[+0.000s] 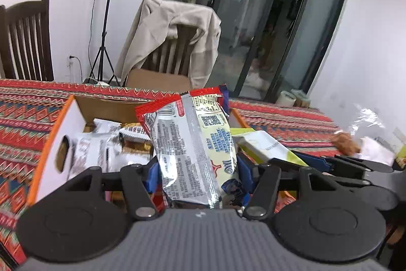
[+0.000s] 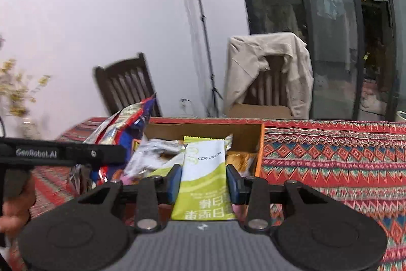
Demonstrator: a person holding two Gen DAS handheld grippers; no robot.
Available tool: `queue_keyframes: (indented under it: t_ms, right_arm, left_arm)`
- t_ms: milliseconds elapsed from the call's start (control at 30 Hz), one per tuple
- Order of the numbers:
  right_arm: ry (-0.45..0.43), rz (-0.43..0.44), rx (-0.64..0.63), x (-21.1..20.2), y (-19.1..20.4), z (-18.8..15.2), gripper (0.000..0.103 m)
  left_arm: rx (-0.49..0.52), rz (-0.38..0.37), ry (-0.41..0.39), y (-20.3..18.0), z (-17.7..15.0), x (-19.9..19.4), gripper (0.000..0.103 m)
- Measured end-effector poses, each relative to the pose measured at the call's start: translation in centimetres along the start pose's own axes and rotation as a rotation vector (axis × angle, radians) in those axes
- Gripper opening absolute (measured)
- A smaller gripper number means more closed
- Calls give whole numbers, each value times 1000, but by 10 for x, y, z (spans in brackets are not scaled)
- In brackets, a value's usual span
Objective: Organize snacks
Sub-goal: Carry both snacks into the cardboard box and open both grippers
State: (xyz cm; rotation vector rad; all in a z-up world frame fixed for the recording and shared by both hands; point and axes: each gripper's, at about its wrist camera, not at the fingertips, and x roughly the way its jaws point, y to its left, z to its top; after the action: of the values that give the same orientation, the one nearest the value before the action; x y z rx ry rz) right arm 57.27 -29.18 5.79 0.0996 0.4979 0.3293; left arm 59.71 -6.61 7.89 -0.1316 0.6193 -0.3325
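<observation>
Left gripper (image 1: 196,169) clamps a silver bag (image 1: 192,144), right gripper (image 2: 204,182) pinches a green pack (image 2: 203,169), both over the box (image 2: 203,128).

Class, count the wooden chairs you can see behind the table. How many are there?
2. A bare chair stands left of the light stand; another, draped with a beige jacket, stands right of it. Others may be hidden.

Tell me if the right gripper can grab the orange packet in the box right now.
Probably not: the right gripper is already shut on the green-and-white packet, which hangs in front of the orange packet in the cardboard box.
</observation>
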Motion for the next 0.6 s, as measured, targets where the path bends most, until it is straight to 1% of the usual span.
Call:
queue_keyframes:
  t_ms: [67, 133, 200, 267, 333, 367, 400, 467, 533, 600]
  right_arm:
    - [29, -58, -27, 31, 0, 7, 37]
    - [62, -96, -45, 58, -1, 8, 37]
    - [93, -93, -42, 79, -6, 8, 37]
    - [114, -110, -59, 92, -6, 5, 39]
    - [115, -118, -57, 97, -8, 0, 41]
    - [119, -110, -54, 98, -11, -1, 47]
    - [120, -102, -53, 98, -13, -1, 49]
    - [119, -77, -56, 92, -16, -2, 50]
    - [111, -79, -72, 86, -18, 1, 55]
    - [95, -120, -113, 77, -16, 3, 66]
  left_arm:
    - [-1, 24, 20, 0, 4, 22, 61]
    - [11, 23, 33, 0, 6, 38, 61]
    - [17, 20, 44, -1, 6, 51, 61]
    - [15, 16, 61, 0, 6, 64, 61]
    - [21, 21, 81, -1, 5, 77, 61]
    - [24, 26, 95, -1, 4, 84, 61]
    - [24, 34, 113, -1, 4, 91, 61]
    - [16, 48, 142, -1, 2, 102, 61]
    - [14, 50, 150, -2, -1, 107, 62]
    - [13, 47, 149, -3, -3, 106, 63]
